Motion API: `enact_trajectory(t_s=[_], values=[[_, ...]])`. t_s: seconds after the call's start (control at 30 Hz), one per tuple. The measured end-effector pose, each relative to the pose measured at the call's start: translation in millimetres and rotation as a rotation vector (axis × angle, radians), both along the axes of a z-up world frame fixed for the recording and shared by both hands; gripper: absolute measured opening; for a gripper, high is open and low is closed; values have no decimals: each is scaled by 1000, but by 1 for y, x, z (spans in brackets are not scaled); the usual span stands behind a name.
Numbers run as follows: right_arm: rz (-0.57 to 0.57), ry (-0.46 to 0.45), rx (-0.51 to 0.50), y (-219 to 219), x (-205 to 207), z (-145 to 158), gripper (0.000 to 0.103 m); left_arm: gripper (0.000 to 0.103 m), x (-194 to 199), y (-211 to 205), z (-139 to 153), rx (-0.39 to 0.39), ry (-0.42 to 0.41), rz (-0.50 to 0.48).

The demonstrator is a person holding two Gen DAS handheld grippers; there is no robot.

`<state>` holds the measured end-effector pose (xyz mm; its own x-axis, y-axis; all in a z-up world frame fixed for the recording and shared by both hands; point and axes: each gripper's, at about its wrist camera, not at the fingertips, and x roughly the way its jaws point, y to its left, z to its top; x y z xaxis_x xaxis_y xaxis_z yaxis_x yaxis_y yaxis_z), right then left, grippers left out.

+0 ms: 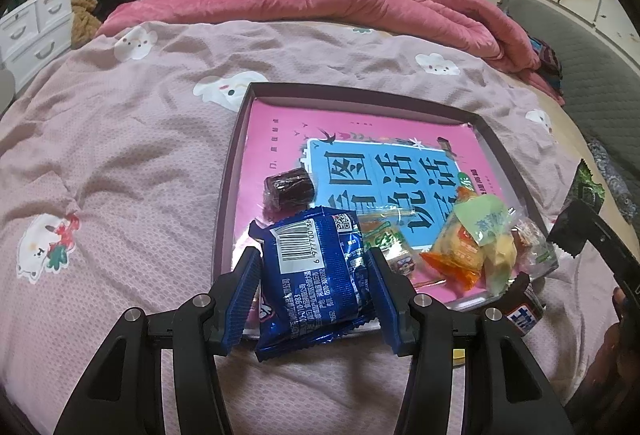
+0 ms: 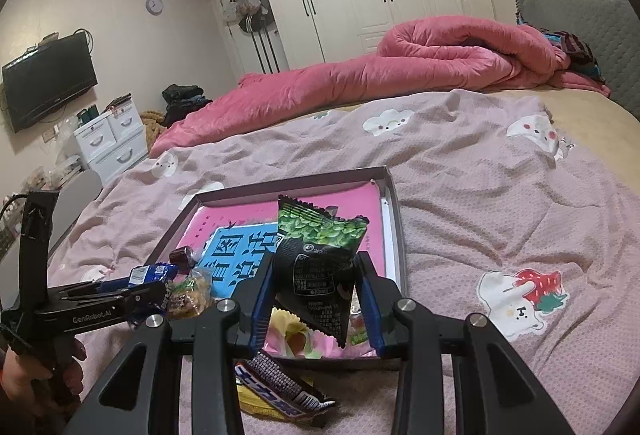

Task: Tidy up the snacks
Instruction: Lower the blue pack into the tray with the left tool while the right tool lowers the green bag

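Bedroom with white wardrobes behind, and a bed (image 1: 120, 139) spread with a mauve sheet printed with cartoon rabbits; a rolled pink quilt (image 2: 440, 63) lies across its far side. On the sheet sits a shallow dark-rimmed tray (image 1: 360, 93) with a pink book cover inside it, whose blue panel carries large Chinese characters.

The left claw (image 1: 312, 275) is clenched on a blue snack packet (image 1: 316, 275), both blue pads pressing its sides, above the tray's near edge. Its back faces up: a white barcode reading 6 977700 and more, a QR code and small Chinese print.

The right claw (image 2: 314, 299) grips a black and green snack packet (image 2: 320, 255) over the tray's near end; the green top shows a seed pattern, the black half a white label too small to read.

Inside the tray lie a dark wrapped candy (image 1: 289, 186) and a heap of orange, green and clear wrapped snacks (image 1: 476, 243). A dark bar with white lettering (image 2: 280, 389) lies on the sheet just outside the tray. The left handle reads "GenRobot.AI".
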<state>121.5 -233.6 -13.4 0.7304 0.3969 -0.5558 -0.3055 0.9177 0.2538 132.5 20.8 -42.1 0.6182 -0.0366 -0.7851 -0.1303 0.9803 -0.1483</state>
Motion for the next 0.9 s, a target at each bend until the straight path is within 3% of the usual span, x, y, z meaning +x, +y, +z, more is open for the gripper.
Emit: enact_trajectory(t_s=[0.9], values=[[125, 101, -43, 24, 6, -22, 39, 55, 3, 7, -2, -2, 10, 19]])
